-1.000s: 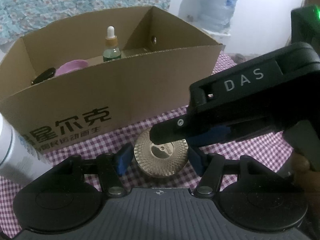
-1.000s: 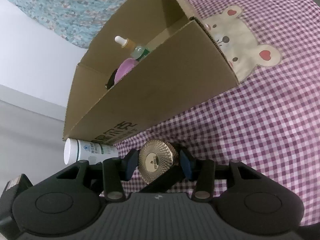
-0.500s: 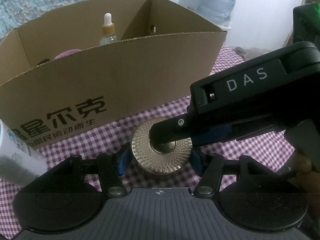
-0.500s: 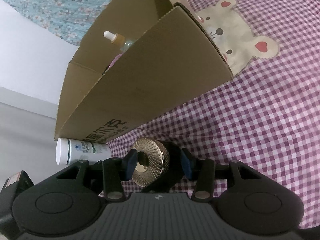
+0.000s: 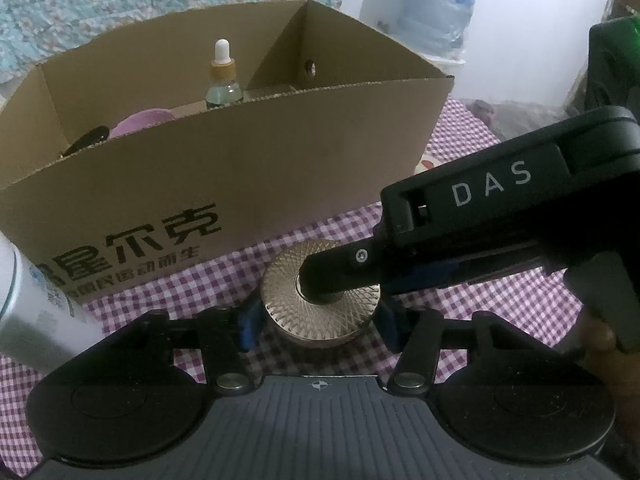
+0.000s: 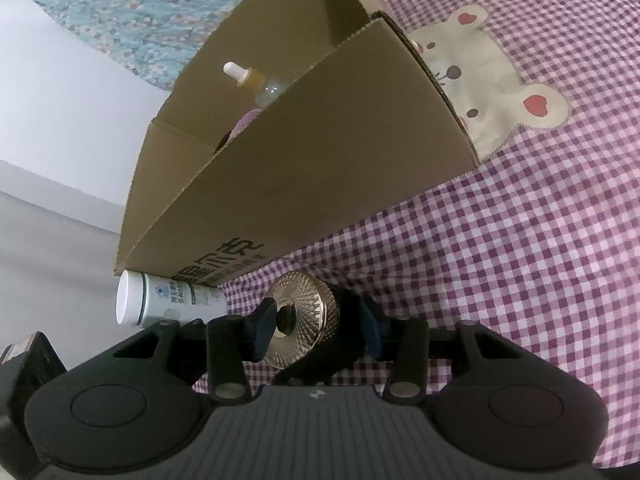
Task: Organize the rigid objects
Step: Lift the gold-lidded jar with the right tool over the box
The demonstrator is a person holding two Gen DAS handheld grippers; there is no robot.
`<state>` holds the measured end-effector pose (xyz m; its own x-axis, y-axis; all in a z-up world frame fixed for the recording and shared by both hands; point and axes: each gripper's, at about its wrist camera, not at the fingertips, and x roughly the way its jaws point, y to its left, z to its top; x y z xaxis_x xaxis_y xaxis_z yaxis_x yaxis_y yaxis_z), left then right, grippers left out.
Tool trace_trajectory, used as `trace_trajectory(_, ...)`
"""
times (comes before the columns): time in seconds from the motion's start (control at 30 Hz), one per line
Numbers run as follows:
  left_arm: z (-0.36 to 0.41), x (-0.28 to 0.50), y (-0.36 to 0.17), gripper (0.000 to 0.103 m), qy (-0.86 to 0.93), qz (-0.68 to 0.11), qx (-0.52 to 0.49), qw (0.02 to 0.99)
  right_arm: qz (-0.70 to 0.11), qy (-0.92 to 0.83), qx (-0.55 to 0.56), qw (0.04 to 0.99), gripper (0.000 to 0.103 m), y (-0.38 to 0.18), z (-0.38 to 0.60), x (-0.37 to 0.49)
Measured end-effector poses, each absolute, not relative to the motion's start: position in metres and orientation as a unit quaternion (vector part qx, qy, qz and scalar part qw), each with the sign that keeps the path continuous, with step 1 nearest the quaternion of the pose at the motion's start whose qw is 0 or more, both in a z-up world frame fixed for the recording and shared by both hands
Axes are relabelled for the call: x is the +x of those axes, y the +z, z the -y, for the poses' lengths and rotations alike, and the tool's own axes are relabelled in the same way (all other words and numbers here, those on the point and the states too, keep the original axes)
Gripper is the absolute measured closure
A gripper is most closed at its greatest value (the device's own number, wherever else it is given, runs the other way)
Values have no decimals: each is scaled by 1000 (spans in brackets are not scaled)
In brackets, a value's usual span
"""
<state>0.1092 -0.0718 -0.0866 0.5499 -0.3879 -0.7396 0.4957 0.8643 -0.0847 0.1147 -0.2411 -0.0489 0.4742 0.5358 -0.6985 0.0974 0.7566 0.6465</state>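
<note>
Left claw (image 5: 316,318): closing around the gold-lidded jar (image 5: 286,300) at lower centre of its own view, blue pads just beside the jar's sides, firm contact not clear. Right claw (image 6: 318,326): closing too, pinching the same jar end to end, one pad on the patterned lid face, the other against the dark base; from the left wrist, seen reaching in from the right edge with one black finger across the lid's centre. Beneath everything, purple-and-white checked cloth (image 6: 520,260). Behind the jar, filling the middle of both views, an open cardboard box (image 5: 240,168). At upper right of the right-wrist view, a cream bear patch (image 6: 480,80) on the cloth, partly under the box. Against the box's lower left corner, a white bottle (image 6: 160,300) lying on its side. Inside the box, upright, a dropper bottle (image 5: 223,76); left of that, something rounded and purple (image 5: 140,122), mostly hidden by the wall.
</note>
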Motion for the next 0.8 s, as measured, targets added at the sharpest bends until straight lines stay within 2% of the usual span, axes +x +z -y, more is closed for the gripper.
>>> trace_trajectory(0.27, 68, 95, -65, 48, -245, -380, 73, 889, -478, 144, 322, 805, 56, -31, 241, 106)
trace_trajectory(0.57, 60, 84, 5, 48, -236, -303, 61, 921, -411, 178, 299, 843, 56, 45, 234, 97)
trace_trajectory(0.8, 84, 122, 34, 48, -229, -284, 33, 930, -369, 197, 258, 871, 56, 90, 234, 132)
